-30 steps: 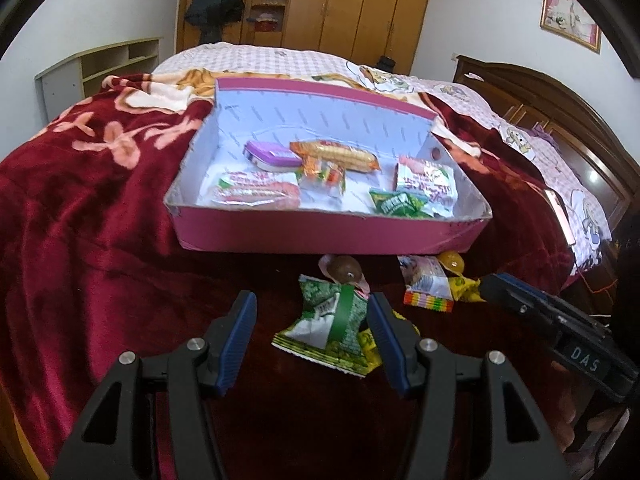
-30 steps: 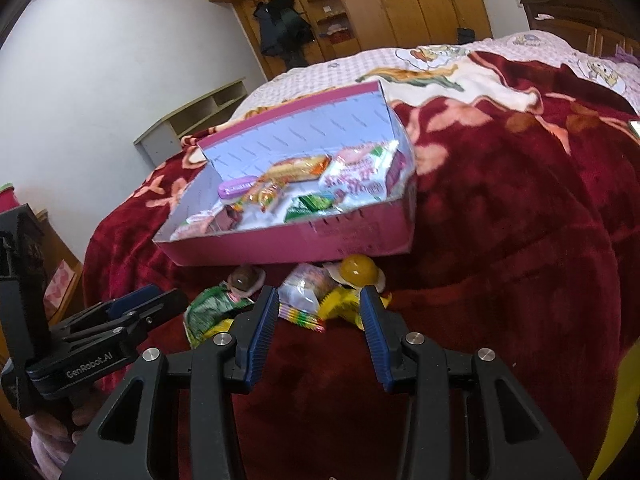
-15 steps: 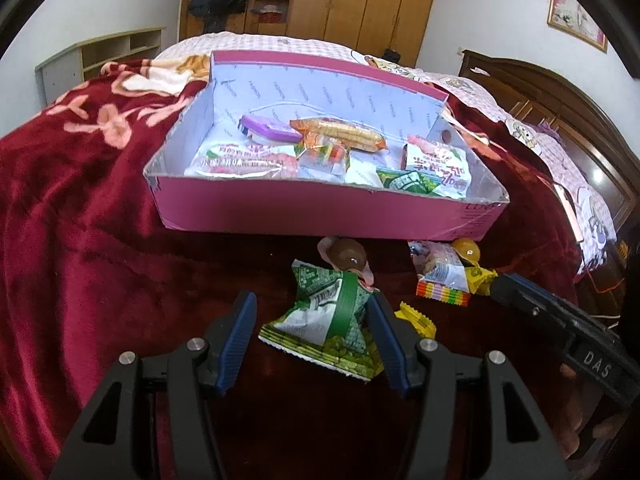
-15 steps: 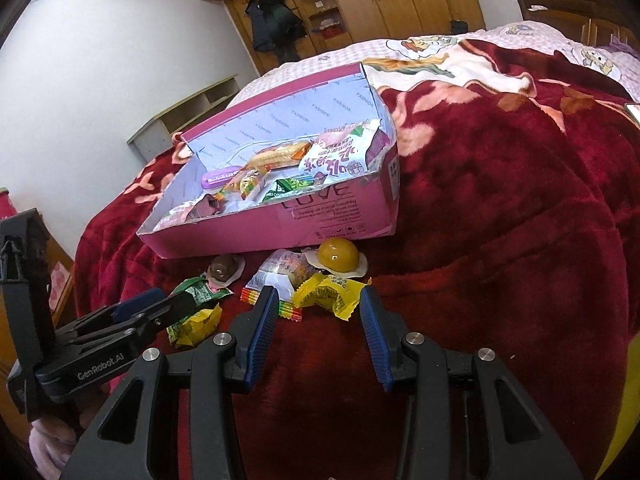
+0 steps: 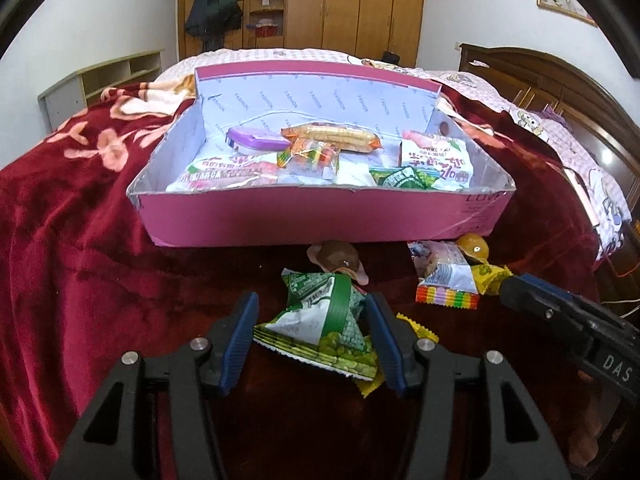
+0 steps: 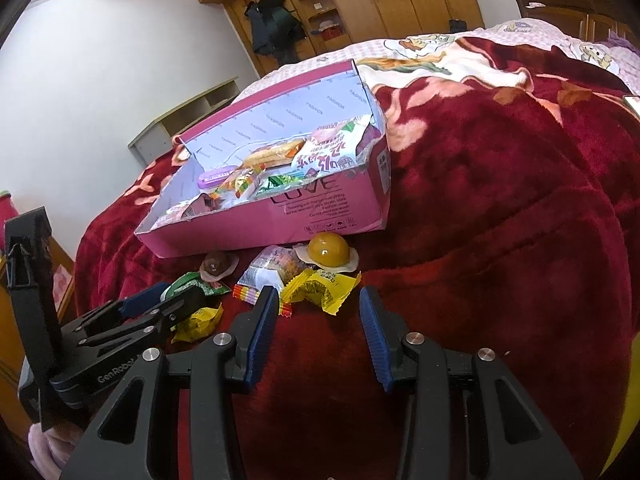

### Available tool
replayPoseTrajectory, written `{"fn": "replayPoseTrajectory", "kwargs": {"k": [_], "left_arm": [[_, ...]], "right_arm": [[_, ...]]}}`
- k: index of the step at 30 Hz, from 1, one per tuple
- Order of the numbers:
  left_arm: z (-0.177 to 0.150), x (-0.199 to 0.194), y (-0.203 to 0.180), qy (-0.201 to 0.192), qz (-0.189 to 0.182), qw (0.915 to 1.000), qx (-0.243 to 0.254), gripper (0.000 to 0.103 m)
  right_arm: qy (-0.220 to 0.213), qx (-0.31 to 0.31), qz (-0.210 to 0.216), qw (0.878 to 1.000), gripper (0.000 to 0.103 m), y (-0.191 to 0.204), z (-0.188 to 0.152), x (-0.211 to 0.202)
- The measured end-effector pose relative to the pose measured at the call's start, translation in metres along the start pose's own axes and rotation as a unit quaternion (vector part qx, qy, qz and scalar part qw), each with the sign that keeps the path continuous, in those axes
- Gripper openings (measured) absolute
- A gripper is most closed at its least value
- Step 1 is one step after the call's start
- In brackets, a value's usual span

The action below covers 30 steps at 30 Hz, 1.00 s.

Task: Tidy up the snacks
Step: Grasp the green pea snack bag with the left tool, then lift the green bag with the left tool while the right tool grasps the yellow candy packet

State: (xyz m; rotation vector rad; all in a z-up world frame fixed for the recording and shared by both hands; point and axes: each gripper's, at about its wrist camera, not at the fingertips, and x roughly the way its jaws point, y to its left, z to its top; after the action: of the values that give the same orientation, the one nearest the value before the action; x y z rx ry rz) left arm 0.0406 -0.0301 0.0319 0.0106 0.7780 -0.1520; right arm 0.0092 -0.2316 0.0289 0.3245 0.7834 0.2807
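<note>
A pink box [image 5: 320, 216] [image 6: 320, 216] on the red blanket holds several snack packets. In front of it lie loose snacks. My left gripper [image 5: 316, 340] is open, its fingers on either side of a green pea packet [image 5: 324, 324] lying on the blanket. A brown jelly cup [image 5: 338, 258], a rainbow-edged packet [image 5: 448, 284] and an orange jelly cup [image 5: 474, 246] lie beyond. My right gripper [image 6: 318, 320] is open and empty, just before a yellow wrapper [image 6: 320, 286]; the orange jelly cup [image 6: 328, 252] sits behind it.
A small yellow wrapper [image 6: 198, 320] lies beside the left gripper [image 6: 160, 312]. The right gripper's tip [image 5: 532, 292] reaches in near the rainbow-edged packet. The blanket [image 6: 500, 220] spreads wide to the right. A wardrobe [image 5: 352, 4] and low shelf [image 5: 104, 80] stand behind.
Both grippers have moved forward and lower toward the loose snacks. The left gripper's fingers now flank the green pea packet; the right one has neared the yellow wrapper.
</note>
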Motion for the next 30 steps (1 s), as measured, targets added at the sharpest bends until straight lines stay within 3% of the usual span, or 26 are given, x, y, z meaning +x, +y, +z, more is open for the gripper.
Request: {"fn": "replayPoseTrajectory", "kwargs": {"k": [18,24,30], "left_arm": [[-0.008,-0.015,0.014,-0.015,-0.005,0.9996,-0.023,0.055],[-0.010,-0.024,0.026,-0.039,0.045,0.9977,-0.031,0.055],[-0.014,-0.014,0.039,-0.026,0.028,0.9974,-0.061,0.055]], "right_arm": [[0.002,-0.008,-0.011,1.000,0.043,0.002,-0.001,0.006],[0.002,-0.014,-0.019,1.000,0.043,0.005,0.000,0.009],[0.004,-0.015,-0.027,1.000,0.045,0.008,0.000,0.019]]}}
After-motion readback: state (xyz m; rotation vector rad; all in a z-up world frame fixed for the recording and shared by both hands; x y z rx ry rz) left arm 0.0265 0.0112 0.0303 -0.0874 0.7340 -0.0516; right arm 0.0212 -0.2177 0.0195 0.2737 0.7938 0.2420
